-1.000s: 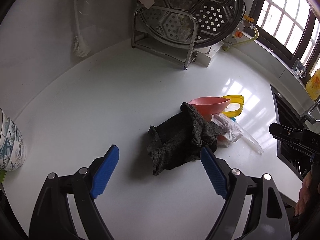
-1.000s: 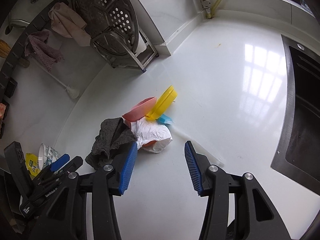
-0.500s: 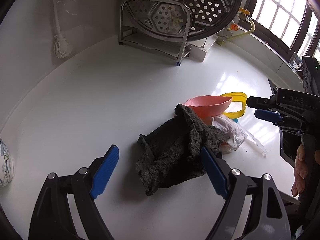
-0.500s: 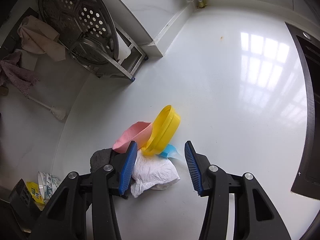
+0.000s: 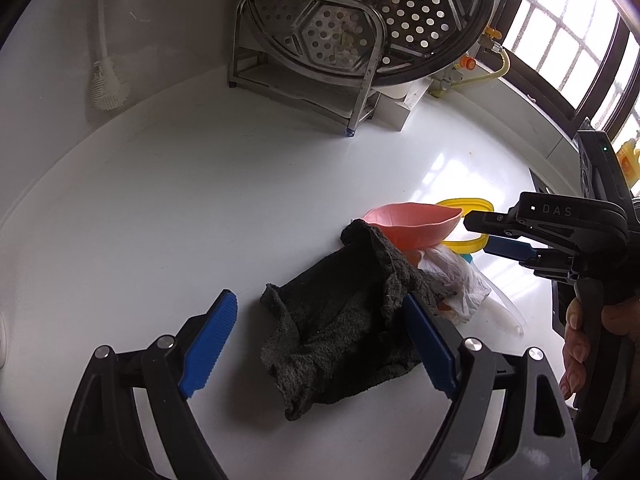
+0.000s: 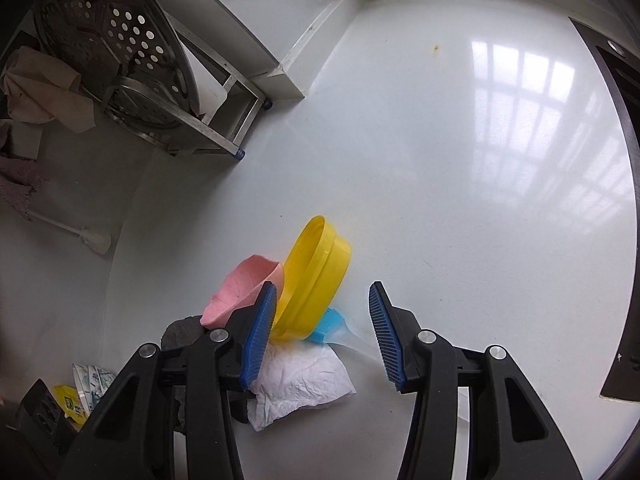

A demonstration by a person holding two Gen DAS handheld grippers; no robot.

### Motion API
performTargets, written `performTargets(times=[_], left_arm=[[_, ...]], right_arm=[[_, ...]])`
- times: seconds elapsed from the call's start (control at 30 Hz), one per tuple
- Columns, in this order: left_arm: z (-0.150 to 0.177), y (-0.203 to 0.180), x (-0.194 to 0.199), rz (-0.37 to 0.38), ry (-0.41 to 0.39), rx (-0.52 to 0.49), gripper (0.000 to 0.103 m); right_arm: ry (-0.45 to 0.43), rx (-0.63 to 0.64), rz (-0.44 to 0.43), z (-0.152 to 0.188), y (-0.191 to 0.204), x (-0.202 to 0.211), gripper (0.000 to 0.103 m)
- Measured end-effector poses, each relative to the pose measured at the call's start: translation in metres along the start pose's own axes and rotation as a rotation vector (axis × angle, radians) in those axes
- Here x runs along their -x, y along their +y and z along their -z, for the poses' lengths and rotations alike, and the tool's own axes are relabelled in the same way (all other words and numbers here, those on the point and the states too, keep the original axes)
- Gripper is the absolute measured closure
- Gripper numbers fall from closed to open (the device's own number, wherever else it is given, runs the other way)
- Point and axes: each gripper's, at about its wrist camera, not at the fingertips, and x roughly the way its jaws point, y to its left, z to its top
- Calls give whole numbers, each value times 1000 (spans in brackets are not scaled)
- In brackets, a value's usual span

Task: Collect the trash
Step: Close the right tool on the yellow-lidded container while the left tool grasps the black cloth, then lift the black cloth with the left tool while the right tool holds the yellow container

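While both tongs are held above the glossy white countertop (image 5: 168, 184), nothing is grasped by either of them. At the far left, a white bottle brush (image 5: 105, 80) is seen against the wall, and right of it a steel rack with a perforated round steamer tray (image 5: 360, 20) is standing. The left gripper (image 5: 320, 344) is released, its blue pads spread wide on both sides of a crumpled dark grey cloth (image 5: 340, 320) lying near. Just right of the cloth, a crumpled white paper wrapper (image 6: 300, 384) is lying, touching a tilted pink plastic bowl (image 6: 240, 292) and a tilted yellow plastic bowl (image 6: 316, 276); a small blue scrap (image 6: 328, 324) is tucked below them. The right gripper (image 6: 322, 336) is also released, with the yellow bowl and the wrapper seen between its pads but untouched. At the far right, a dark sink edge (image 6: 624, 120) is visible.
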Motion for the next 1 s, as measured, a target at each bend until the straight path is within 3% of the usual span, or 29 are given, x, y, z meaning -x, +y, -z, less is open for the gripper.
performTargets(times=[0.37,0.47,0.5,0.7,1.0], left_arm=[[5,-7,-5,46,18,4,52],[5,-8,-6,86,25,6,75],[5,-9,-5,87,28,4,77],[3,-7,2,94,17,18,86],[1,3,25,93,-17,33,89]], right_arm=[[13,10,-17,-1,3,-6,72],[5,17,-17,1,5,-6,74],[4,21,-18,2,6,-5,76],[-18,39,-33,4,10,2,87],[-49,22,-51,6,3,17,87]])
